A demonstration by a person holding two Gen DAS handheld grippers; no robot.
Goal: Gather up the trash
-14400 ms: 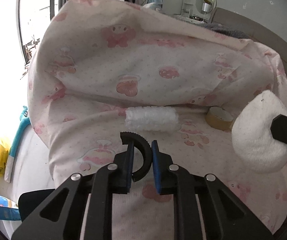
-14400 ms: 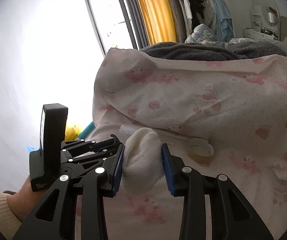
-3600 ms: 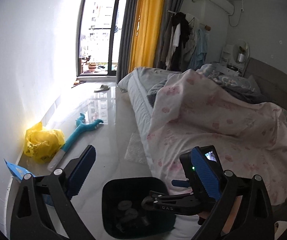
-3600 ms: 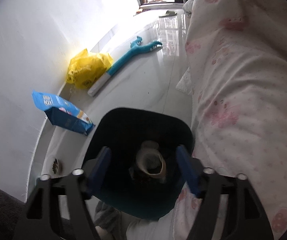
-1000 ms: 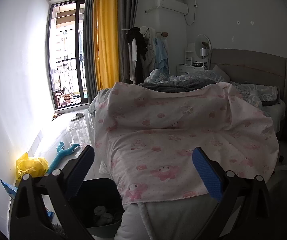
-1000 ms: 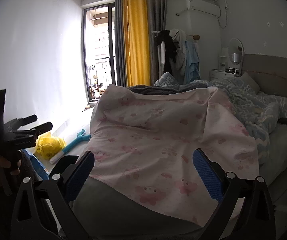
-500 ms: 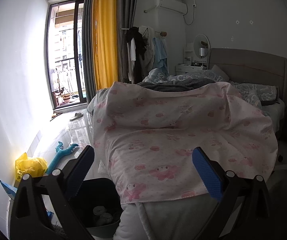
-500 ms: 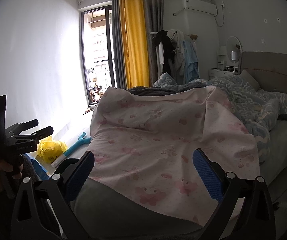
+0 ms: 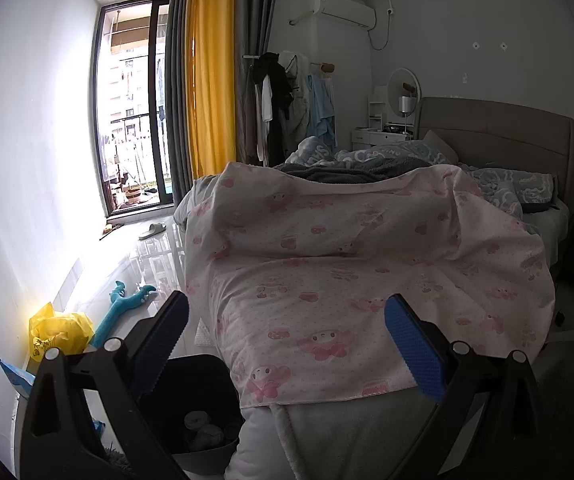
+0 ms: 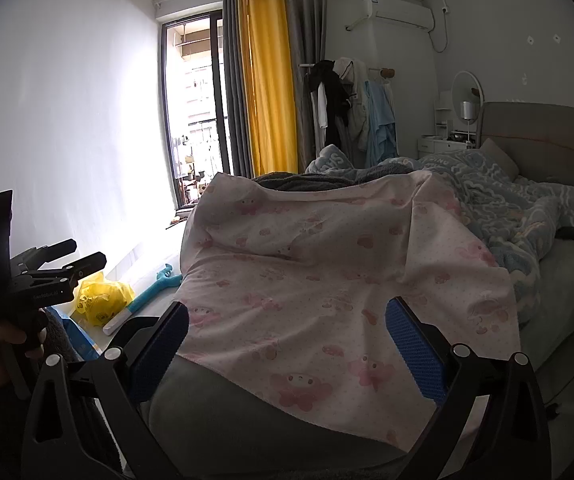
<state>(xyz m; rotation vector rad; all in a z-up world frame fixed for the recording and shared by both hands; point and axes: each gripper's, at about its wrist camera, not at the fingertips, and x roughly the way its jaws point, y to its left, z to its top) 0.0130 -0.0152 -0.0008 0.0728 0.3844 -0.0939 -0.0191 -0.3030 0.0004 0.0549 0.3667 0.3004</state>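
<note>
A black trash bin [image 9: 203, 368] stands on the floor by the foot of the bed and holds several pieces of trash, among them a tape roll [image 9: 196, 420] and a white wad [image 9: 209, 437]. My left gripper [image 9: 287, 344] is open and empty, held high, back from the bed, with the bin below its left finger. My right gripper [image 10: 287, 344] is open and empty, facing the pink blanket [image 10: 327, 280]. The left gripper also shows at the left of the right wrist view [image 10: 63, 260], held in a hand.
The bed carries a pink cartoon-print blanket [image 9: 367, 272] and blue-grey bedding [image 10: 527, 208]. On the floor by the white wall lie a yellow plastic bag [image 9: 57, 330], a teal toy [image 9: 121, 306] and a blue packet [image 9: 17, 376]. A balcony door and a yellow curtain [image 9: 211, 80] stand beyond.
Over the last second both grippers have stayed open and empty, and the views have shifted only slightly. Earlier, the left held a black curved piece and the right a white wad; both were then above the bin.
</note>
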